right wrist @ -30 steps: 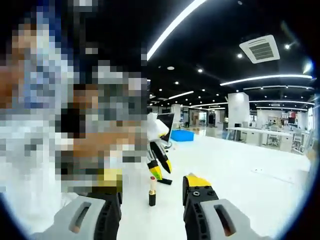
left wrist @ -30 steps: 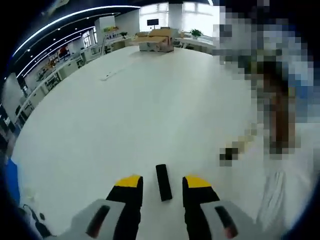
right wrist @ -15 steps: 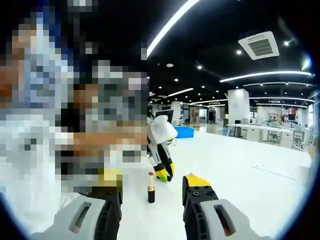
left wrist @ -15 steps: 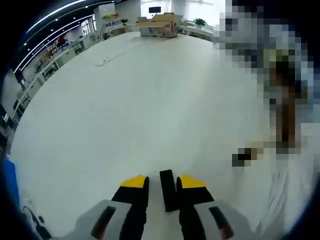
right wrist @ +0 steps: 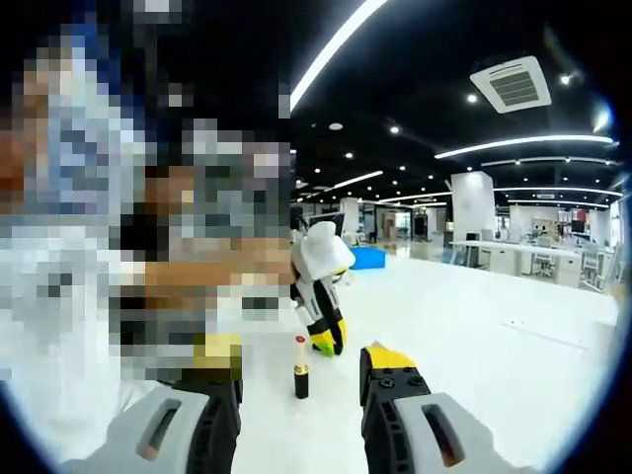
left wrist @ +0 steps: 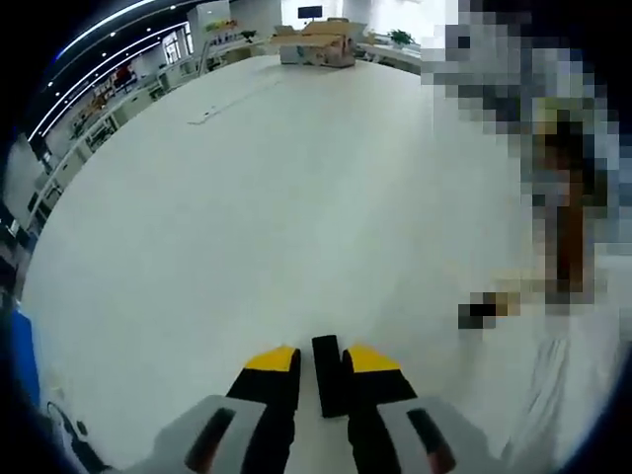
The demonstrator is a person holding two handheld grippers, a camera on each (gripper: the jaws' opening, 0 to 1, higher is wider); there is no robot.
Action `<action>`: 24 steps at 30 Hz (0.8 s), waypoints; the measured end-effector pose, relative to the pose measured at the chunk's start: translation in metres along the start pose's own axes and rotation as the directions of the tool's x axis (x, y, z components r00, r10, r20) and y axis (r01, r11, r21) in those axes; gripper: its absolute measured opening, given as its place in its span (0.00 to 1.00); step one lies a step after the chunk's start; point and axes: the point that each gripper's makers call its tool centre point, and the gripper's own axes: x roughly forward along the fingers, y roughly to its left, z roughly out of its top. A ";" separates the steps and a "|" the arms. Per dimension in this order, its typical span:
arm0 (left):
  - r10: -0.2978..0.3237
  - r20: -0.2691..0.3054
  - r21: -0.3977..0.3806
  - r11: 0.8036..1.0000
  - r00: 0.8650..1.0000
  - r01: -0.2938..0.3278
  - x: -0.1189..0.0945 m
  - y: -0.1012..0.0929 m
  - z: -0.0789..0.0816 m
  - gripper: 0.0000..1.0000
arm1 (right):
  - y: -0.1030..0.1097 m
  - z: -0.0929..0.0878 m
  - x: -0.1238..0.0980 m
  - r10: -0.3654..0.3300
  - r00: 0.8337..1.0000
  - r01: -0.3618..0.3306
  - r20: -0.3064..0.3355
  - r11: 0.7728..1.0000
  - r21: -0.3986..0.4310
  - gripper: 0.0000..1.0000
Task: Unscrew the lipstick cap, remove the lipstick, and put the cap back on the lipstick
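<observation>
We see a broad white tabletop (left wrist: 276, 197) running away to its far edge, where cardboard boxes (left wrist: 318, 41) sit close to the far corner, and a small flat item (left wrist: 205, 116) lies nearer the far left edge.

In the right gripper view, the right gripper (right wrist: 296, 370) stands just above the tabletop with its two yellow-tipped jaws well apart and nothing between them. Beyond it the left gripper (right wrist: 324, 341) comes down tip-first onto the surface from above, white-bodied with black and yellow tips.

In the left gripper view the left gripper (left wrist: 322, 360) has its jaws drawn in close on either side of the black lipstick cap (left wrist: 327, 375), which lies flat on the tabletop near its close edge, lengthwise between them; they appear to be touching it, though we cannot be sure they truly press it.

The lipstick (right wrist: 300, 367) stands upright on the tabletop, red tip uncovered, black base down, just beside the left gripper's tips and between the right gripper's spread jaws in that view.
</observation>
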 end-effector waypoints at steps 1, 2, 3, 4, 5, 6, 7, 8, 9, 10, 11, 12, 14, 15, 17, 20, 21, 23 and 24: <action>0.001 0.005 -0.004 1.000 1.000 -0.001 0.000 0.000 0.000 0.18 | 0.001 -0.001 0.001 0.002 1.000 -0.002 -0.003 1.000 0.002 0.45; 0.002 0.017 -0.007 1.000 1.000 -0.002 0.000 0.000 -0.001 0.17 | 0.001 -0.002 0.001 0.004 1.000 -0.004 -0.007 1.000 0.003 0.45; 0.000 0.025 -0.013 1.000 1.000 0.000 0.000 0.001 -0.001 0.16 | 0.000 -0.003 0.002 0.005 1.000 -0.005 -0.010 1.000 0.003 0.45; -0.001 0.031 -0.015 1.000 1.000 0.001 -0.001 0.001 -0.001 0.14 | 0.000 -0.004 0.002 0.005 1.000 -0.005 -0.011 1.000 0.004 0.45; -0.003 0.035 -0.017 1.000 0.999 0.003 -0.001 0.001 -0.002 0.13 | 0.000 -0.004 0.002 0.006 1.000 -0.006 -0.011 1.000 0.005 0.45; -0.009 0.041 -0.023 1.000 0.999 0.010 0.001 0.012 0.005 0.13 | 0.000 -0.004 0.002 0.006 1.000 -0.006 -0.011 1.000 0.005 0.45; -0.009 0.048 -0.028 1.000 0.999 0.011 0.003 0.020 0.010 0.13 | -0.001 -0.004 0.002 0.005 1.000 -0.005 -0.012 1.000 0.005 0.45; -0.009 0.054 -0.032 0.999 0.999 0.011 0.003 0.021 0.011 0.13 | -0.001 -0.004 0.002 0.005 1.000 -0.005 -0.011 1.000 0.004 0.45; -0.009 0.060 -0.031 0.999 0.998 0.011 0.003 0.021 0.011 0.13 | 0.000 -0.003 0.002 0.006 1.000 -0.006 -0.010 1.000 0.005 0.45; -0.010 0.066 -0.028 1.000 0.998 0.012 0.003 0.021 0.012 0.13 | 0.000 -0.003 0.003 0.007 1.000 -0.007 -0.009 1.000 0.006 0.45; -0.012 0.068 -0.029 0.999 0.998 0.014 0.003 0.021 0.012 0.13 | 0.000 -0.003 0.003 0.008 1.000 -0.008 -0.010 1.000 0.006 0.45; -0.014 0.070 -0.033 0.999 0.997 0.017 0.003 0.021 0.012 0.13 | 0.000 -0.004 0.004 0.008 1.000 -0.008 -0.014 1.000 0.006 0.45; -0.020 0.074 -0.040 0.999 0.997 0.023 0.002 0.021 0.012 0.13 | 0.001 -0.006 0.004 0.010 1.000 -0.009 -0.020 1.000 0.006 0.45; -0.023 0.075 -0.041 0.999 0.997 0.026 0.002 0.021 0.012 0.13 | 0.001 -0.006 0.004 0.010 1.000 -0.010 -0.022 1.000 0.006 0.45; -0.027 0.084 -0.047 0.998 0.996 0.031 0.001 0.022 0.012 0.13 | 0.001 -0.006 0.004 0.010 1.000 -0.010 -0.020 1.000 0.006 0.45; -0.036 0.102 -0.062 0.997 0.994 0.042 -0.002 0.022 0.012 0.13 | 0.000 -0.006 0.004 0.010 1.000 -0.010 -0.019 1.000 0.007 0.44; -0.034 0.106 -0.065 0.997 0.994 0.041 -0.003 0.022 0.012 0.13 | 0.001 -0.006 0.004 0.010 1.000 -0.010 -0.021 1.000 0.007 0.44; -0.030 0.129 -0.073 0.997 0.991 0.039 -0.010 0.024 0.014 0.13 | 0.001 -0.008 0.005 0.011 1.000 -0.011 -0.024 1.000 0.008 0.44; -0.031 0.144 -0.075 0.996 0.989 0.042 -0.013 0.023 0.015 0.13 | 0.001 -0.008 0.005 0.012 1.000 -0.012 -0.026 1.000 0.008 0.44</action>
